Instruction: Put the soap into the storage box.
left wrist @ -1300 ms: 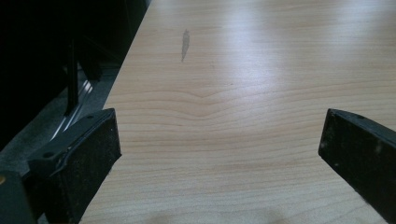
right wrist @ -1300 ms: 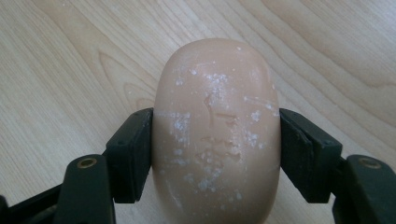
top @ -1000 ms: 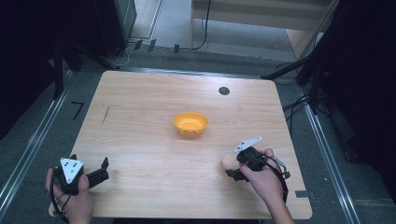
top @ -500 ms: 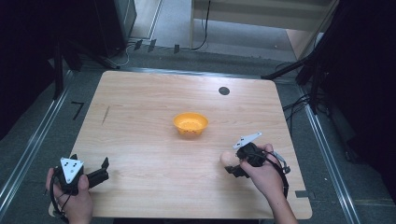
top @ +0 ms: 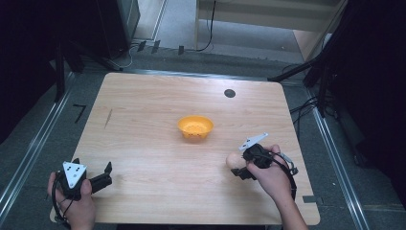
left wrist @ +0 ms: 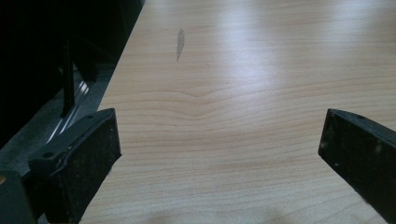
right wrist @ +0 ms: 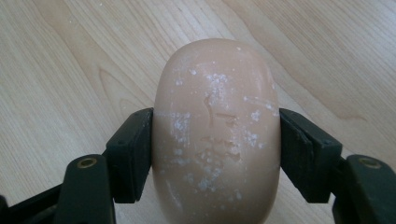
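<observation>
Spreading across most of the scene, the wooden table (top: 158, 120) bears an orange bowl (top: 195, 127) near its middle, likely where the load is headed. The left gripper (top: 103, 178) rests at the near left corner, jaws spread and holding nothing, out of the way. The right gripper (right wrist: 215, 154) pinches a tan egg-shaped lump (right wrist: 215, 130) by its flanks near the right edge, seemingly for carrying.
</observation>
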The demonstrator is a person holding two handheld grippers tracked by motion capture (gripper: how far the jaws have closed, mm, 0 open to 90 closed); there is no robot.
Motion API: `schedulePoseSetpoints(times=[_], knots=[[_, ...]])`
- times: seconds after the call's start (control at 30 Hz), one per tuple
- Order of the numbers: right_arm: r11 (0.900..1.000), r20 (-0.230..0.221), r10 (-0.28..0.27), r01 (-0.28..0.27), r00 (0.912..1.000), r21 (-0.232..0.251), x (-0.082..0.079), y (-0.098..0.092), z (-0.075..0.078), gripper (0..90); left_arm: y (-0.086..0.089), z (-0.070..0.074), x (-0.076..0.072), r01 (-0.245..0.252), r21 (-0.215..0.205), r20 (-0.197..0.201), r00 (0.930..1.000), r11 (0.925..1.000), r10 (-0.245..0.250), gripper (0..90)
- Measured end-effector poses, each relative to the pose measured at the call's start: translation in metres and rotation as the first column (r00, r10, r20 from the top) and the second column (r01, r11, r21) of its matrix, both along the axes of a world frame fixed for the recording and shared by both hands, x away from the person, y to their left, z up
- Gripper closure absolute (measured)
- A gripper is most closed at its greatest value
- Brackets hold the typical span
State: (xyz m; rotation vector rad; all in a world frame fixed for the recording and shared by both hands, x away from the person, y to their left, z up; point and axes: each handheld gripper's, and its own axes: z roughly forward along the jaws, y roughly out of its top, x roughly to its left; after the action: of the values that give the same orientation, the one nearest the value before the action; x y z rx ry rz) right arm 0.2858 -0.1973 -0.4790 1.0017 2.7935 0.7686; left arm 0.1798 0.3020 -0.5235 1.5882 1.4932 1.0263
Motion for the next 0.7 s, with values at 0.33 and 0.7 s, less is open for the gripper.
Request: schedulePoseSetpoints(times=[0.33, 0.7], knots=[[1.0, 0.002, 0.011, -0.011, 0.9999, 0.019, 0.008, 0.0, 0.003, 33.5, 0.0, 0.0, 0.0, -0.001, 0.004, -0.002, 1.0, 1.0, 0.001, 0.0], [1.0, 0.007, 0.014, -0.015, 0.9999, 0.016, 0.014, 0.0, 0.007, 33.5, -0.001, 0.0, 0.0, 0.002, 0.005, -0.003, 1.0, 1.0, -0.002, 0.0]])
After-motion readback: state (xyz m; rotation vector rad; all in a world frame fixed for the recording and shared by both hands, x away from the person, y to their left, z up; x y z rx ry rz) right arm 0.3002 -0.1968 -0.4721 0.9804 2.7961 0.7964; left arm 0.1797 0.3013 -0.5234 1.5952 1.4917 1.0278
